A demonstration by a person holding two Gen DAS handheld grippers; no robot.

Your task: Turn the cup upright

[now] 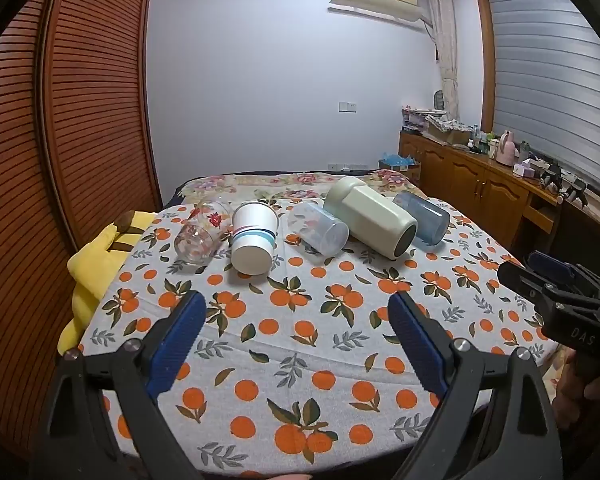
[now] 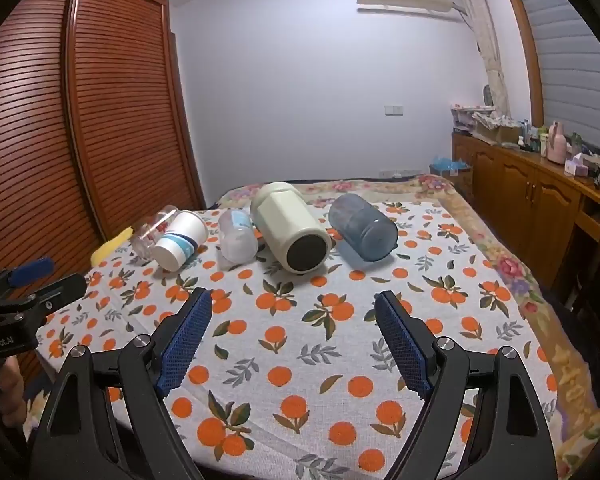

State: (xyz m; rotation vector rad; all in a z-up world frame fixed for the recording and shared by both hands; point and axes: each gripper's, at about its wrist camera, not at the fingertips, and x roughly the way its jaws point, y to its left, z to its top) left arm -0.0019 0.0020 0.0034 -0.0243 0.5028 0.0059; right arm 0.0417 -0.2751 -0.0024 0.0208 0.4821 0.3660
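Note:
Several cups lie on their sides in a row across the far part of the orange-print cloth. From left: a clear glass with red print, a white paper cup with blue stripes, a clear plastic cup, a large cream mug, a blue translucent cup. My left gripper is open and empty, short of the row. My right gripper is open and empty, short of the cream mug.
A wooden louvered wardrobe stands at the left. A yellow cushion lies at the cloth's left edge. A wooden cabinet with clutter runs along the right wall. A floral bedspread borders the cloth.

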